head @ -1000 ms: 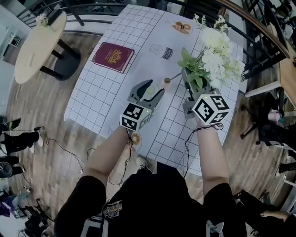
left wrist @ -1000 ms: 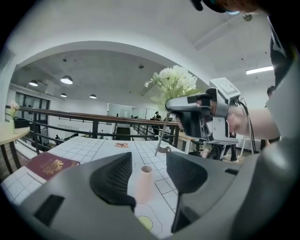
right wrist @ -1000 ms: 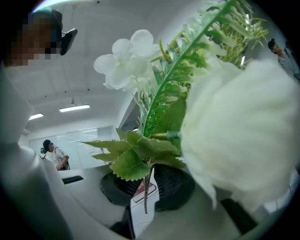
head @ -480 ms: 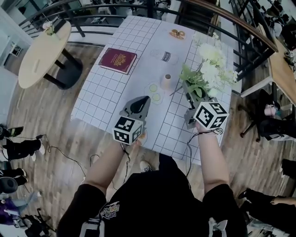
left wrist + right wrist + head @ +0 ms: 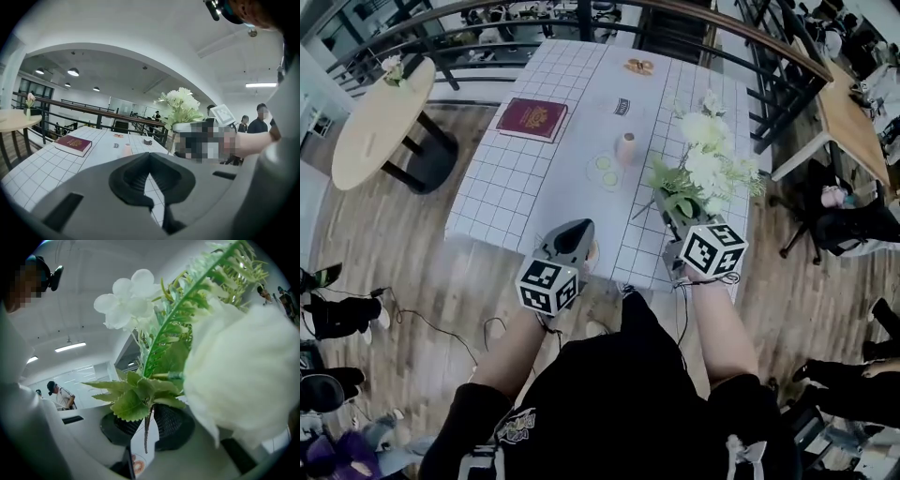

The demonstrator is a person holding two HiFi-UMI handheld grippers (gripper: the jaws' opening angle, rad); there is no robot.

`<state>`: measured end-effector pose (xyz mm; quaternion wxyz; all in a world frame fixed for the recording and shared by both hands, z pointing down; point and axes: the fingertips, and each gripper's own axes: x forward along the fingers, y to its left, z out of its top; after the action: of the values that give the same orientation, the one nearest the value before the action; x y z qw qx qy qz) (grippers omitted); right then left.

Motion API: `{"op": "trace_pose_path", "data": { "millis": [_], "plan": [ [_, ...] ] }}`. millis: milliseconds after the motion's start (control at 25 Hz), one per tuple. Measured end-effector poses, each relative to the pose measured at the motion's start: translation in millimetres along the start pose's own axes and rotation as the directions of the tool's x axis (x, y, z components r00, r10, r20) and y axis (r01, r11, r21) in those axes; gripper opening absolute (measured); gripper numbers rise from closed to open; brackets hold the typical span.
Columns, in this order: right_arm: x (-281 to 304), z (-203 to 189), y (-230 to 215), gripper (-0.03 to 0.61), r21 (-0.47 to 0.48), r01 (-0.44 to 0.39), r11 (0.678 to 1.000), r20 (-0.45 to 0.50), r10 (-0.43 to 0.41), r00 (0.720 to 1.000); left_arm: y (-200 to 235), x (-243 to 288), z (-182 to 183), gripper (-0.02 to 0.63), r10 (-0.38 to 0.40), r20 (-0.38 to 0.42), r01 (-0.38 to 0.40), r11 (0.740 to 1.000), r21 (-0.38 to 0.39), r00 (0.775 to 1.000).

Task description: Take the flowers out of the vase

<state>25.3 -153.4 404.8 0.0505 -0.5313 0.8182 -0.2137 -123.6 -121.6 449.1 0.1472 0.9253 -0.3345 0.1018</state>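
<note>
A bunch of white flowers with green leaves (image 5: 705, 167) hangs over the table's near right corner, its stems clamped in my right gripper (image 5: 675, 214). In the right gripper view the thin stems (image 5: 147, 426) run down between the two dark pads and a big white bloom (image 5: 243, 376) fills the right side. The small pinkish vase (image 5: 626, 147) stands upright mid-table, apart from the flowers, and shows beyond the closed jaws as the vase (image 5: 127, 150). My left gripper (image 5: 575, 231) hovers at the table's near edge, shut and empty.
On the white gridded table (image 5: 525, 183) lie a maroon book (image 5: 532, 119), two green round coasters (image 5: 603, 169), a small dark card (image 5: 622, 106) and a plate of pastries (image 5: 639, 66). A round wooden table (image 5: 380, 122) stands left; a railing and chairs lie behind and right.
Both grippers drew back from mid-table toward the near edge. The left jaws went from open to shut with nothing in them. The flowers travelled away from the vase with the right gripper.
</note>
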Motion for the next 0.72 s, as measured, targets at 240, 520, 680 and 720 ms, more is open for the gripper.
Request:
{"op": "trace_pose_path", "data": {
  "millis": [240,520,680,720],
  "plan": [
    [-38.4,-23.8,33.7,0.075,0.003,0.004,1.0,-0.022,-0.004,1.0,-26.5,-30.9,-21.9,0.008,-0.035,-0.035,0.034,0.999,-0.013,0.999],
    [-75.4,-51.2,54.4,0.075,0.038,-0.027,0.999,-0.052,0.029,0.998,-59.1,-58.4,-36.5,0.008,-0.04,-0.053,0.039,0.999,-0.022,0.998],
    [-92.8,-63.5,56.4,0.075,0.06,-0.065,0.996,-0.079,0.07,0.994,-75.7,-62.4,-38.9,0.008,-0.012,-0.048,0.011,1.0,-0.019,0.999],
    [-97.9,-64.4,56.3,0.075,0.061,-0.073,0.995,-0.09,0.079,0.993,-80.2,-62.3,-38.5,0.008,-0.003,-0.048,0.002,1.0,-0.024,0.999]
  ]
}}
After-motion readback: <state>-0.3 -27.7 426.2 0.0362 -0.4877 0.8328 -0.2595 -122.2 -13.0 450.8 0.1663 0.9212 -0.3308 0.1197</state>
